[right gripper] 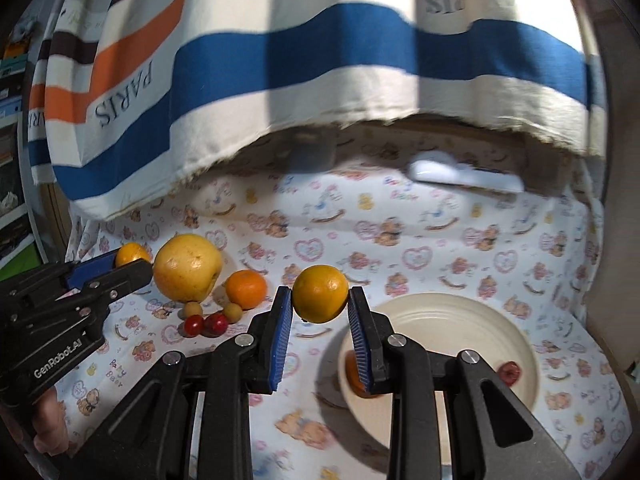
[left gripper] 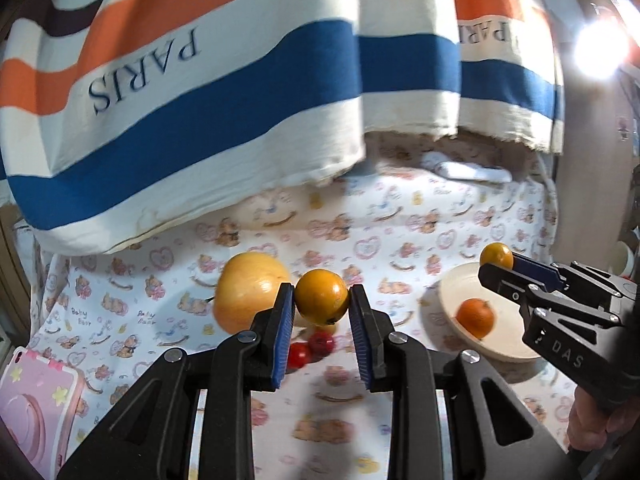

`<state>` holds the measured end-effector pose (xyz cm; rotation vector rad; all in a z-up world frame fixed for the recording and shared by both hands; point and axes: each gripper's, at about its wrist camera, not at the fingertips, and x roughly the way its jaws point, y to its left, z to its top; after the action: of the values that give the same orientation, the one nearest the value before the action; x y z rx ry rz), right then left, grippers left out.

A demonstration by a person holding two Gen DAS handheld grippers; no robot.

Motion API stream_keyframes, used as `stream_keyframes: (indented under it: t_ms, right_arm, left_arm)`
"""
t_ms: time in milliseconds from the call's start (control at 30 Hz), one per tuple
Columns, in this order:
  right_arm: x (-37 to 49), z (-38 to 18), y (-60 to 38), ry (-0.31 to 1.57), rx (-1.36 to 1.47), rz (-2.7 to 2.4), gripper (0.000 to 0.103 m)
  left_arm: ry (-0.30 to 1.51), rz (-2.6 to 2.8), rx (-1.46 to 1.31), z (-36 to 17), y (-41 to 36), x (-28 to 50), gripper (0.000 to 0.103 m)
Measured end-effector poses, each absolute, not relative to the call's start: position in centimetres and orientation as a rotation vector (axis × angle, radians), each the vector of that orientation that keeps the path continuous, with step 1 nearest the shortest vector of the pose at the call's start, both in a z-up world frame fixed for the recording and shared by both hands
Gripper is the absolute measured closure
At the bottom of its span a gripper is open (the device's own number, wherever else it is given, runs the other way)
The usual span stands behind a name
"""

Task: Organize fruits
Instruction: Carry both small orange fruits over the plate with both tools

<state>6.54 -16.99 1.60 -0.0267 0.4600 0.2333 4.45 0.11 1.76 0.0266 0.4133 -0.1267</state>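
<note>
Both grippers each clamp an orange: left gripper (left gripper: 322,300) mid-frame over the loose fruit pile, right gripper (right gripper: 320,300) left of the cream bowl (right gripper: 472,312); center over bowl, lower, then release.

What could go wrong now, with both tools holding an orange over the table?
1. The right tool pinches its orange only at the fingertips, short of the plate; it could slip out and roll.
2. The left tool carries its orange above the cherry tomatoes; a drop could scatter them.
</note>
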Motion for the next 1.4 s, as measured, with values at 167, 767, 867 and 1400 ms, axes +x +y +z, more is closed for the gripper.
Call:
stream_keyframes:
  t_ms: [167, 767, 867, 1400]
  right_arm:
    - [5.2, 3.1, -20.1, 0.408, 0.005, 0.202, 0.073]
    - [4.5, 3.7, -31.2, 0.334, 0.070, 0.053, 0.073]
    - [5.2, 3.0, -31.5, 0.366, 0.057, 0.048, 0.073]
    - [8.2, 0.1, -32.0, 0.597, 0.091, 0.061, 0.073]
  left_arm:
    - [0.333, -0.174, 0.054, 3.9, -3.1, 1.8, 0.077]
    - [0.303, -0.343, 0.087, 4.4, -16.2, 4.4, 0.076]
    - [0.330, -0.363, 0.099, 3.2, -17.5, 5.3, 0.076]
    - [0.648, -0.410, 0.139, -2.0, -18.9, 9.2, 0.076]
